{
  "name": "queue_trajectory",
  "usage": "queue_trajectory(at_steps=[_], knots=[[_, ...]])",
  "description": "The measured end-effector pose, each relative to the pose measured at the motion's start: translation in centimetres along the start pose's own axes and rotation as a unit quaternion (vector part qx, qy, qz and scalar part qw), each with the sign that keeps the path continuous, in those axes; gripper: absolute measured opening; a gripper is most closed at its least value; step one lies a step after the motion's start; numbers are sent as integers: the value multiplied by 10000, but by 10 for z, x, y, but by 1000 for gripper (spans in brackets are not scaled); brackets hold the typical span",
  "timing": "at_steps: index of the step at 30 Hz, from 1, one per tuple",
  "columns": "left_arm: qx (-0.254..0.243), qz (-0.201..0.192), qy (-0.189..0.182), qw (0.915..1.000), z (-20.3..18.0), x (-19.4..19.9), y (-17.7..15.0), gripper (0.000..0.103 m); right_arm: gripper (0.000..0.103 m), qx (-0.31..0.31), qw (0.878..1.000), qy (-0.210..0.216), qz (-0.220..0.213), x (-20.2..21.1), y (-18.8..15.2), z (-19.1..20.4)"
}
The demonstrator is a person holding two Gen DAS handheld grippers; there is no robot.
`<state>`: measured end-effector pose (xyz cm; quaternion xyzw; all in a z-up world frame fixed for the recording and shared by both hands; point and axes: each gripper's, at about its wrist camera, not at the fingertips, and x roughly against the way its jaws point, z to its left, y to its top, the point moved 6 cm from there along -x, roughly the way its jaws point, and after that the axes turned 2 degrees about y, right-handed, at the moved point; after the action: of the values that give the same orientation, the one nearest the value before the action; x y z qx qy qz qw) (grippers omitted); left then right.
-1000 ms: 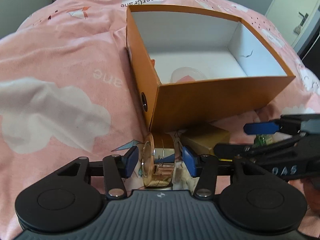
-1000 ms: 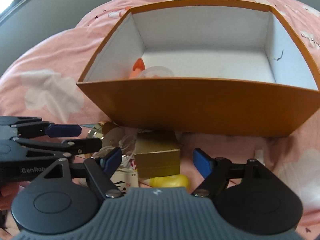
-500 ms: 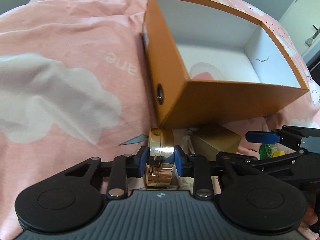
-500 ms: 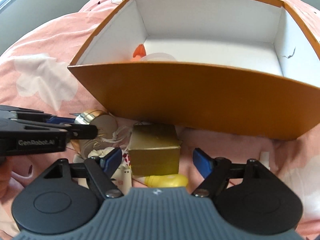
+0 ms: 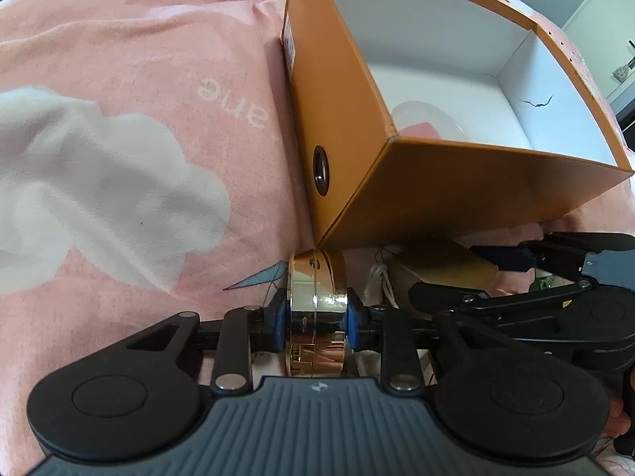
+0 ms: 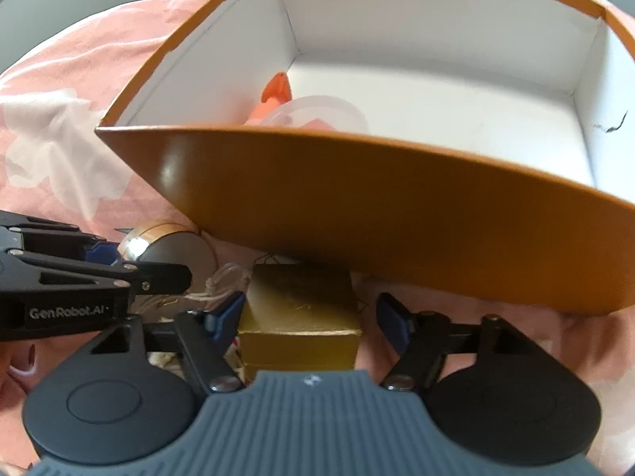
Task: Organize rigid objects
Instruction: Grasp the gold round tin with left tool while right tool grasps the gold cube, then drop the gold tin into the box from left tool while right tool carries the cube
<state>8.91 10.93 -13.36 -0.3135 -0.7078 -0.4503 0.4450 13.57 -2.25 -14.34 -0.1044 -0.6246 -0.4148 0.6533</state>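
Up close on a pink bedspread (image 5: 119,91), the left gripper (image 5: 316,315) clamps a round gold tin (image 5: 316,305), its blue fingers (image 5: 279,317) pressed against the tin's two flat sides, just in front of the near corner of an orange cardboard box (image 5: 456,194). Beside it, the right gripper (image 6: 311,317) straddles a small gold box (image 6: 299,309) with its fingers spread apart; the left pad sits next to the box's side, the right pad stands clear of it.

From the left wrist camera, the box's short outer wall comes into view, with a dark metal eyelet (image 5: 320,170) and a white label near the top edge, plus the cloud print and lettering on the bedspread. From the right wrist camera, the white interior opens up: an orange piece (image 6: 276,89) and a translucent round container (image 6: 321,113) lie in the near left corner, only partly visible from the left side. White string (image 6: 222,289) lies tangled between the tin and the gold box.
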Motion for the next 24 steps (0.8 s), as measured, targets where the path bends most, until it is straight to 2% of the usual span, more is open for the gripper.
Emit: queue_trajectory(at_steps=[2,7,12,15,19,24], knots=[[-3,-27,20,10000,-1,1,-1,31,59,-20,9999,97,60,-1,-2,1],[-33,-131,-8,9999,-3,10,-5,31,59,-33,9999,106,34,3,-7,3],[-89,-300,-135,9994,-6,32,-6,31,59,-71,9998,151,-145,27,-12,3],[-201,-418,-195,9987,-11,48,-6,31,59,-220,9989,373,-204,43,-17,1],[-257,-672,-372,9967,-18,73,-1,31,59,-399,9965,562,-479,73,-19,-2],[-414,-1084,-602,9914,-35,105,15,31,59,-466,9933,580,-890,111,-13,-5]])
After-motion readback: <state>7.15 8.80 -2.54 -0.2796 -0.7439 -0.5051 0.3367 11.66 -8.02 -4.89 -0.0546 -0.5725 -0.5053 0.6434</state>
